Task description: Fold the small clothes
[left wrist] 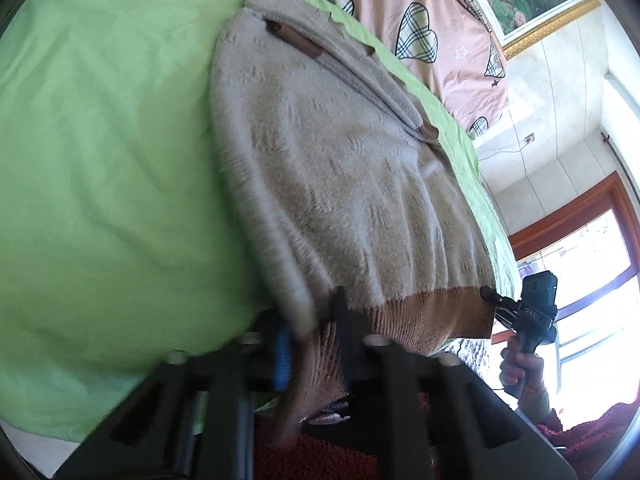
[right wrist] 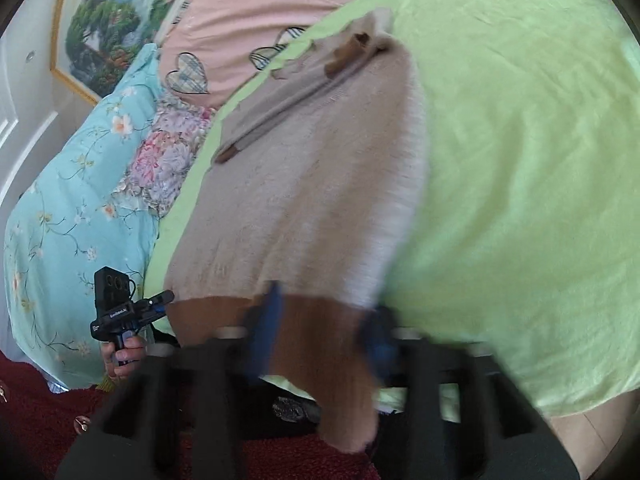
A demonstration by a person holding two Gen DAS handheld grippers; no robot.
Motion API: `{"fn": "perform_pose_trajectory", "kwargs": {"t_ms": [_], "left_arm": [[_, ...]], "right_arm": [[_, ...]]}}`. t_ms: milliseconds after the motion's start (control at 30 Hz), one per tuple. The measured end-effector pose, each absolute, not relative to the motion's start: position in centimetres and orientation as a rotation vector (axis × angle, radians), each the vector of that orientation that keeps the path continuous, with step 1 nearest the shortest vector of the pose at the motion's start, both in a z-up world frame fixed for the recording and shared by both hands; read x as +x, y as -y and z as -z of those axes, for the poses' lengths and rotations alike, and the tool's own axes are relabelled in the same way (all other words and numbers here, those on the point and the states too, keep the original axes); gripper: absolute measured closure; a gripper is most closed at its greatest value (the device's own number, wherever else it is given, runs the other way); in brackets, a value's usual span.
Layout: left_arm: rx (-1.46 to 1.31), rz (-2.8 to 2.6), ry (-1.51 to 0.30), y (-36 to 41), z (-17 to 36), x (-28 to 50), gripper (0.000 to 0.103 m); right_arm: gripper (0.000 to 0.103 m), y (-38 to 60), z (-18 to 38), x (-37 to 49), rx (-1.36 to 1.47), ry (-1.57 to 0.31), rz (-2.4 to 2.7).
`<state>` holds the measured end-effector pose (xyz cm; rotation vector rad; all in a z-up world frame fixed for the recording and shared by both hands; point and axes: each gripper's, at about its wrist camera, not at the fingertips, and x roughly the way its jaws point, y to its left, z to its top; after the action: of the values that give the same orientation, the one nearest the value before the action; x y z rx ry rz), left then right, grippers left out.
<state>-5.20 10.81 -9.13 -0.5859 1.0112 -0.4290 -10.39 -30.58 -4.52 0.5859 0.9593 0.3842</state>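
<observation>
A fuzzy beige sweater [left wrist: 340,184] with a brown ribbed hem [left wrist: 432,312] lies on a green sheet [left wrist: 100,160], its sleeves folded across the far end. In the left wrist view my left gripper [left wrist: 314,332] is shut on the hem's near corner, with fabric bunched between its fingers. My right gripper [left wrist: 490,296] pinches the hem's other corner. The right wrist view is blurred: the brown hem [right wrist: 320,320] hangs between the fingers of my right gripper [right wrist: 324,328]. My left gripper [right wrist: 164,298] meets the sweater [right wrist: 312,184] at the far hem corner.
The green sheet [right wrist: 520,160] covers a bed, with a pink heart-print quilt [left wrist: 440,32] and a blue floral quilt [right wrist: 72,208] piled behind. A red rug [right wrist: 48,400] lies below the bed edge. A window [left wrist: 592,280] is at the right.
</observation>
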Motion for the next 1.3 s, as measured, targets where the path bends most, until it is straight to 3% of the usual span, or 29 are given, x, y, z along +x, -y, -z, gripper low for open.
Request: {"fn": "perform_pose_trajectory", "kwargs": {"t_ms": [300, 567, 900, 1133, 1300], "left_arm": [[-0.575, 0.407, -0.991, -11.9, 9.2, -6.0, 0.097], [-0.543, 0.403, -0.808, -12.5, 3.3, -4.3, 0.097], [-0.560, 0.354, -0.572, -14.1, -3.9, 6.5, 0.097], [-0.508, 0.314, -0.559, -13.5, -6.8, 15.8, 0.097], [-0.524, 0.264, -0.608, -13.7, -5.1, 22.6, 0.097]], "right_arm": [[0.094, 31.6, 4.9, -11.1, 0.621, -0.929, -0.424], [0.094, 32.2, 0.1, -9.2, 0.659, -0.749, -0.520], [0.094, 31.8, -5.8, 0.9, 0.602, -0.523, -0.419], [0.094, 31.3, -8.5, 8.8, 0.563, -0.490, -0.364], [0.094, 31.4, -7.8, 15.0, 0.554, -0.534, -0.327]]}}
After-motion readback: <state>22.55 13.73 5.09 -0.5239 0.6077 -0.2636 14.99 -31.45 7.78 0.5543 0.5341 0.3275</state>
